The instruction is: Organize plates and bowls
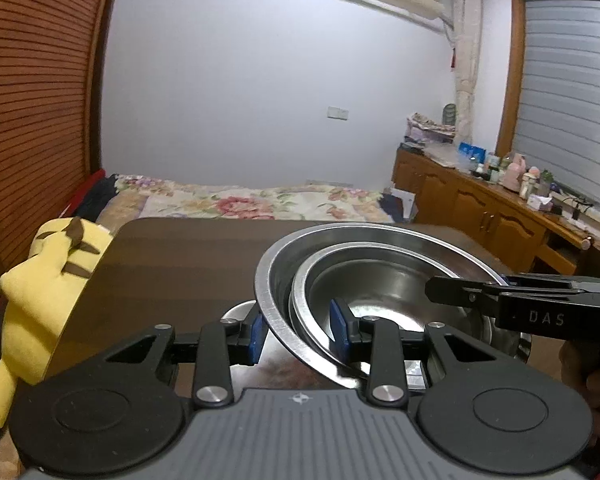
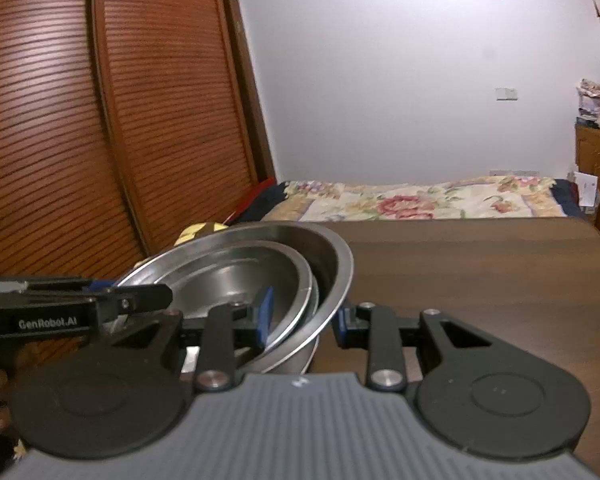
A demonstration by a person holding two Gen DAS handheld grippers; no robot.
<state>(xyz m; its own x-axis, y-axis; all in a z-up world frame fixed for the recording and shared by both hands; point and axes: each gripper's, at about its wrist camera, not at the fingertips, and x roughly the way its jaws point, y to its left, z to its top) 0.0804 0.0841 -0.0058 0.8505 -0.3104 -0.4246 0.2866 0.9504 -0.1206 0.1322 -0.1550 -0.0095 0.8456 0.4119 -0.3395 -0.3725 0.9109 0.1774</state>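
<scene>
Above the dark counter [image 1: 172,264], the nested steel bowls [image 1: 380,280] hung tilted, well clear of the yellow plush toy [image 1: 40,280] at far left. Left hand-held gripper [image 1: 298,336] was clamped on their near-left rims; right hand-held gripper [image 2: 302,322] was clamped on the opposite rims, both angled slightly downward. Rigid, light, slippery stock; rim grips looked safest.

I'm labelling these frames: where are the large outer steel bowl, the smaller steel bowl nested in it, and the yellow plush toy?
Large outer steel bowl [image 1: 272,300], left wrist view, left rim.
Smaller steel bowl [image 1: 380,280], left wrist view, inner wall.
Yellow plush toy [image 1: 40,296], left wrist view, body.
</scene>
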